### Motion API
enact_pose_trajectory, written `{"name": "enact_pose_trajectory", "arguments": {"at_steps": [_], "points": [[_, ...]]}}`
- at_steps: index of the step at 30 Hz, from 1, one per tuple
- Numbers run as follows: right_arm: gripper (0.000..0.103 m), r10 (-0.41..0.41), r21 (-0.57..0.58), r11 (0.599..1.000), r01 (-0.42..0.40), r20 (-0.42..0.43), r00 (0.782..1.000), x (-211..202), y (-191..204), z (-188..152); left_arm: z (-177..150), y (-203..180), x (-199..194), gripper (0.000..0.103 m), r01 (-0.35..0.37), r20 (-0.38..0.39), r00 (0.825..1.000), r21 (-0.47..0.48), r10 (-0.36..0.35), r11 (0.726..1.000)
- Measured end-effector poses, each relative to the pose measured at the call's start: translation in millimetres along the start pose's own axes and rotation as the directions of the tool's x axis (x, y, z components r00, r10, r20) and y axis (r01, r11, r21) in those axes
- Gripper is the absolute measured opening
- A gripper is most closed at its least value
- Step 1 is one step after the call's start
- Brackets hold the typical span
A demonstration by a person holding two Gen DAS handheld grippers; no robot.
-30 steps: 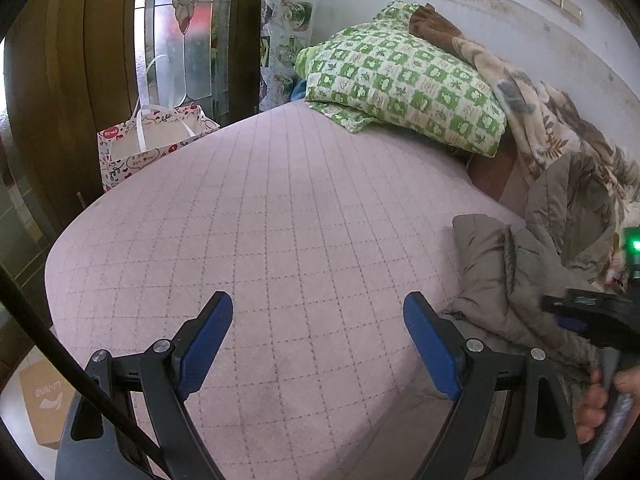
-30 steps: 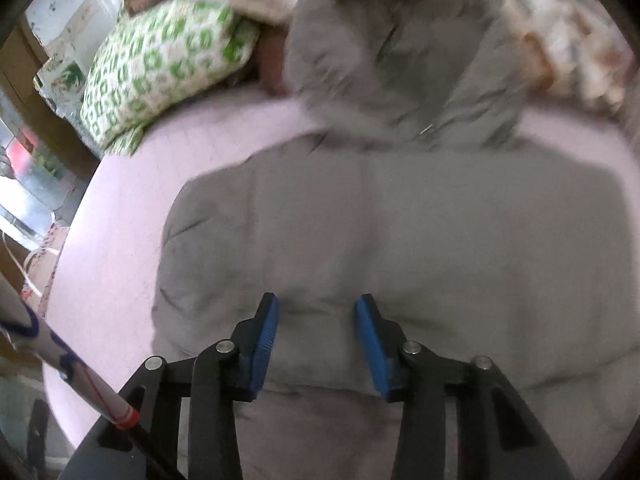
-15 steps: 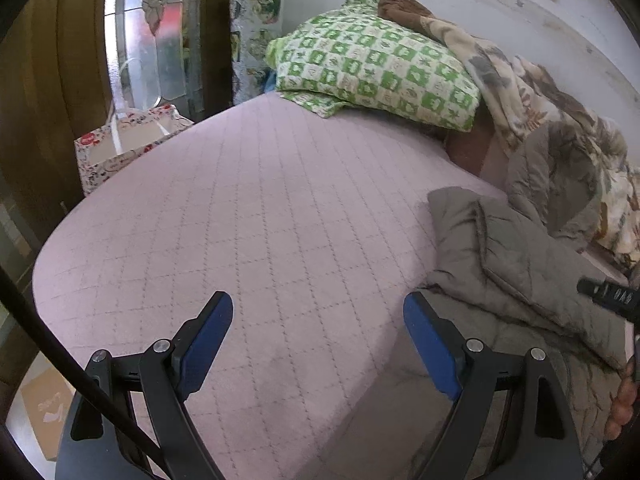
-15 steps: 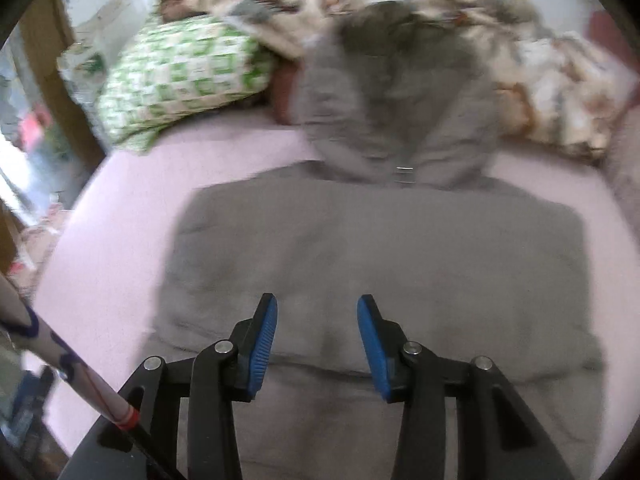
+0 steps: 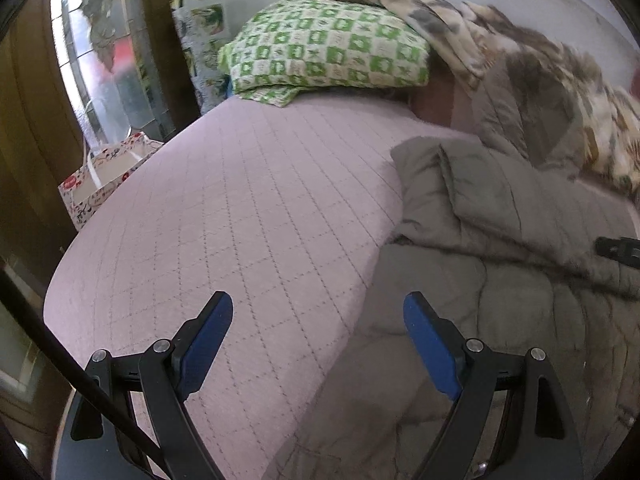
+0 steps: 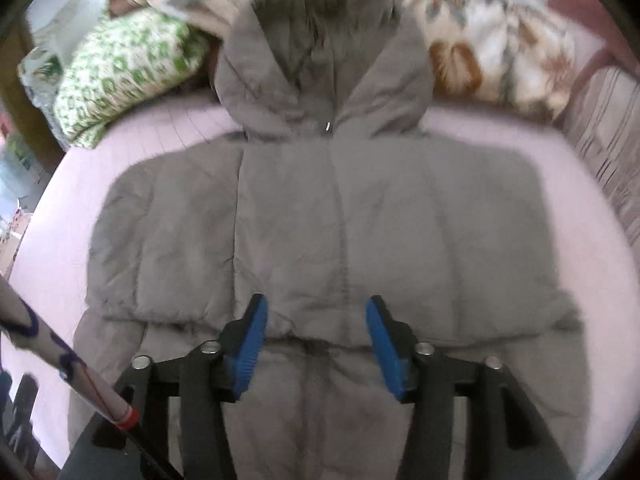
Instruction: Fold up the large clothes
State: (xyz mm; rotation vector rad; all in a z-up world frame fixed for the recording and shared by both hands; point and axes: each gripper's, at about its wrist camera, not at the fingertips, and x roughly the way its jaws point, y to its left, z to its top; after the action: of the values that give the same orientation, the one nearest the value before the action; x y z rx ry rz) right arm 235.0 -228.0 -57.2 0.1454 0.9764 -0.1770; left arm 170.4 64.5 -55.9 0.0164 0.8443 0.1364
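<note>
A grey hooded puffer jacket (image 6: 328, 216) lies flat on the pink quilted bed (image 6: 64, 200), hood toward the far pillows, both sleeves folded in over the body. My right gripper (image 6: 316, 336) hovers open and empty above the jacket's lower middle. In the left wrist view the jacket (image 5: 500, 280) lies at the right with a folded sleeve on top. My left gripper (image 5: 318, 332) is open and empty above the bed (image 5: 240, 220), its right pad over the jacket's left edge. The tip of the right gripper (image 5: 618, 250) shows at the far right edge.
A green checked pillow (image 5: 328, 56) and a floral blanket (image 5: 472, 40) lie at the head of the bed. A patterned gift bag (image 5: 104, 184) stands on the floor left of the bed. A wooden door and window are at the far left. A striped cushion (image 6: 604, 120) is at the right.
The right gripper pulled back and opened wider, so the whole jacket shows. The left gripper swung right toward the jacket's left edge.
</note>
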Motion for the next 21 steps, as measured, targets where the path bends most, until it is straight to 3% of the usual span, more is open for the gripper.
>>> {"name": "enact_pose_trajectory", "arguments": {"at_steps": [6, 9, 11, 16, 21], "points": [[0.059, -0.084, -0.022, 0.996, 0.085, 0.008, 0.996, -16, -30, -49, -10, -22, 7, 0.087, 0.032, -0.044, 0.999, 0.058, -0.03, 0.998], [0.059, -0.091, 0.024, 0.995, 0.094, -0.099, 0.991, 11, -46, -74, -16, -33, 15, 0.087, 0.046, -0.081, 0.996, 0.083, -0.039, 0.995], [0.061, -0.063, 0.08, 0.994, 0.073, -0.119, 0.991, 20, -55, -81, -20, -38, 19, 0.087, 0.038, -0.092, 0.995, 0.097, -0.029, 0.995], [0.062, -0.041, 0.064, 0.997, 0.049, -0.113, 0.993, 7, -52, -68, -22, -40, 15, 0.087, 0.034, -0.079, 0.997, 0.107, -0.026, 0.994], [0.062, -0.024, 0.023, 0.999, 0.025, -0.031, 0.999, -28, -44, -41, -16, -37, 9, 0.087, 0.069, -0.065, 0.996, 0.077, -0.064, 0.995]]}}
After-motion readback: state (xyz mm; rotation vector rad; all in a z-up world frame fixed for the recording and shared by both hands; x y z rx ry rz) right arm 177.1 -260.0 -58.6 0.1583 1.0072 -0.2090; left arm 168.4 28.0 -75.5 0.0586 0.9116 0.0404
